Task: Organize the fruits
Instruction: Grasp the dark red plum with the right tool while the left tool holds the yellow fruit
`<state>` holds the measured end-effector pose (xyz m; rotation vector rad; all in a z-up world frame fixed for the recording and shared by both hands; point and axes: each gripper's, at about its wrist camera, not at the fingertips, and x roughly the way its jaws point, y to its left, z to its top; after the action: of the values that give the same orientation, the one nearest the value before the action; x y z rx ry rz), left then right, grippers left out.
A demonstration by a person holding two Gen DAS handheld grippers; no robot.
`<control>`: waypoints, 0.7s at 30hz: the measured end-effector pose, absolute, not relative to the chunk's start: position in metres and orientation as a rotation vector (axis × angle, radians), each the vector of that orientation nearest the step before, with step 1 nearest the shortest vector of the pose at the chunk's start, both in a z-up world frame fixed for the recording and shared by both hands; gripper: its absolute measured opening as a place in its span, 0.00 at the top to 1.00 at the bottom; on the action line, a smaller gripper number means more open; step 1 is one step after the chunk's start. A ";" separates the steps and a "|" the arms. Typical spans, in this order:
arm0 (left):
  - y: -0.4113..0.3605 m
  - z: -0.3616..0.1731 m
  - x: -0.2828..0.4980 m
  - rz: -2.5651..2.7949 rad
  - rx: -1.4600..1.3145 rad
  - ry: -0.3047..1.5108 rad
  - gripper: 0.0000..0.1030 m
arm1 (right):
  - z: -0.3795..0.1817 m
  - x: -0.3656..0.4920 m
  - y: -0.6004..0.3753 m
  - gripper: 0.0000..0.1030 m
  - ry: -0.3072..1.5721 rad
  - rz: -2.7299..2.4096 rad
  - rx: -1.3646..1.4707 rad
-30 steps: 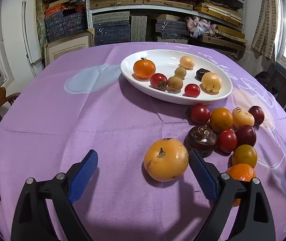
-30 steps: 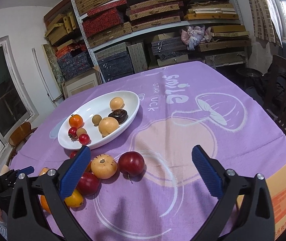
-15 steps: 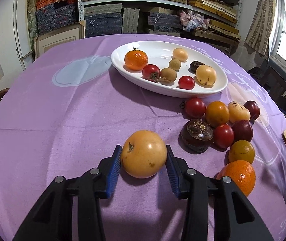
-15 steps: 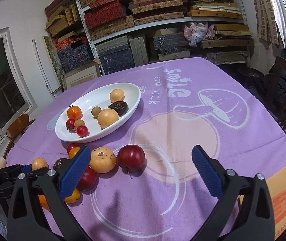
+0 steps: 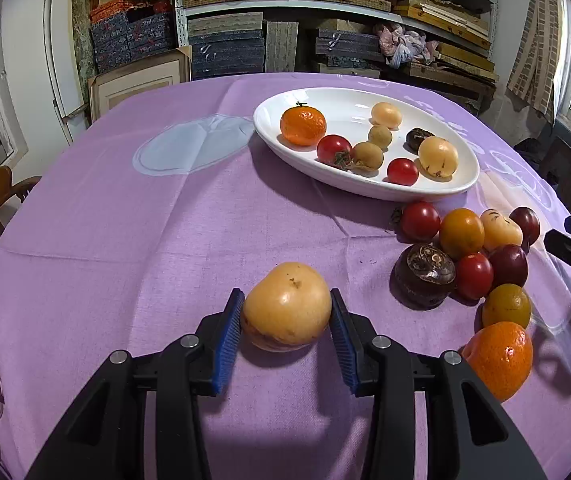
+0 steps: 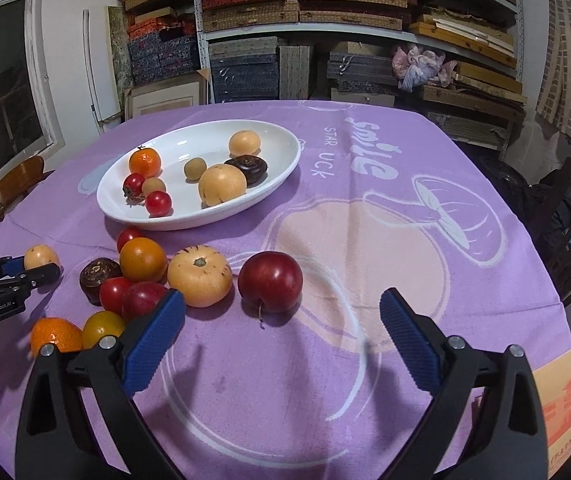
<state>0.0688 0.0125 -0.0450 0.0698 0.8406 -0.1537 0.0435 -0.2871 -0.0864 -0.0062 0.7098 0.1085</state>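
Now clamped in left gripper [image 5: 285,322] jaws at lower centre: yellow-orange fruit [image 5: 287,306], wide open a second ago; white oval plate [image 5: 437,192] next. Right gripper [image 6: 281,334] jaws spread, empty.

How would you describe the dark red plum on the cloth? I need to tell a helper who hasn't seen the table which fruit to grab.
Start at the white oval plate on the purple tablecloth; a cluster of loose fruit lies in front of it. The plum sits at the cluster's right end, beside a pale striped melon-like fruit. It is the largest dark red fruit there, glossy, with a thin stem.
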 end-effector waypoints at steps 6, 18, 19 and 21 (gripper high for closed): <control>0.012 -0.045 0.068 -0.156 0.076 0.841 0.58 | -0.098 0.065 -0.284 0.40 0.789 0.114 -0.005; 0.010 -0.048 0.068 -0.169 0.074 0.857 0.58 | -0.108 0.081 -0.288 0.51 0.847 0.153 0.058; 0.010 -0.049 0.068 -0.172 0.074 0.861 0.58 | -0.108 0.082 -0.288 0.51 0.848 0.156 0.063; 0.010 -0.049 0.068 -0.173 0.074 0.863 0.58 | -0.108 0.083 -0.288 0.53 0.853 0.162 0.063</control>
<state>0.0681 0.0102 -0.0491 0.0737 0.8631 -0.1733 0.0831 -0.2875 -0.1079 0.0632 0.8533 0.1619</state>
